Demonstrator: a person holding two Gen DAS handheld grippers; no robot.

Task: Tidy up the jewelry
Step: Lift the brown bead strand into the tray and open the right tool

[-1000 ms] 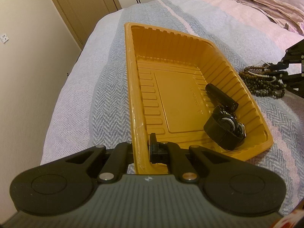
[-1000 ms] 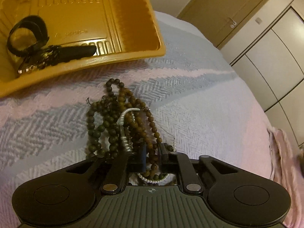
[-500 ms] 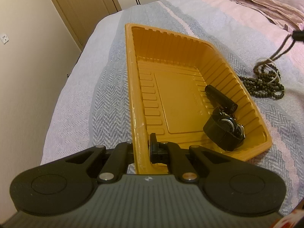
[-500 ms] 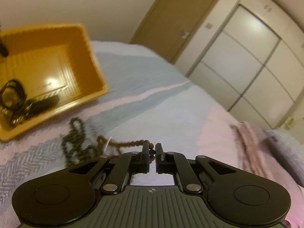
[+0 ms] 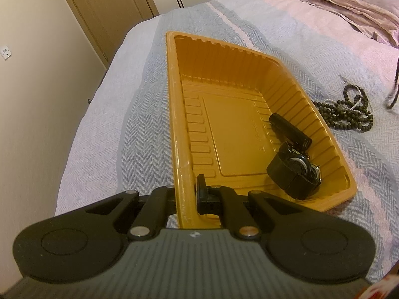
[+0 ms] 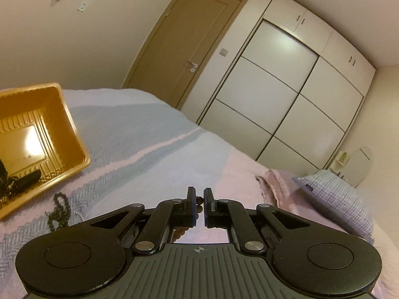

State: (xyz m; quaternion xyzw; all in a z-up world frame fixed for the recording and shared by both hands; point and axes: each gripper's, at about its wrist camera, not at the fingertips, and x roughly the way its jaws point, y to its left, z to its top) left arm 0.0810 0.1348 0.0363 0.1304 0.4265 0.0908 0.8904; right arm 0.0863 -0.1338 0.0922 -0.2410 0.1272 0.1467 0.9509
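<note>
An orange plastic tray (image 5: 234, 129) lies on the bed. My left gripper (image 5: 185, 190) is shut on its near left rim. Inside the tray, near the right wall, rest a black-strapped watch (image 5: 293, 174) and a black oblong piece (image 5: 289, 129). My right gripper (image 6: 198, 199) hangs above the bed, shut on a brown bead strand (image 6: 199, 200). That strand dangles blurred at the right edge of the left wrist view (image 5: 392, 92). A pile of dark beads with a white pearl string (image 5: 349, 114) stays on the cover right of the tray, also seen in the right wrist view (image 6: 58, 211).
A crumpled pink blanket (image 5: 349, 7) and a striped pillow (image 6: 334, 196) lie toward the head of the bed. A brown door (image 6: 184, 39) and white wardrobe (image 6: 281, 104) stand past the foot. The bed's edge (image 5: 82, 114) drops off beside a beige wall.
My right gripper rose from the bead pile with a brown strand pinched in it, and its view swung up toward the door and wardrobe. The left gripper and the tray kept still.
</note>
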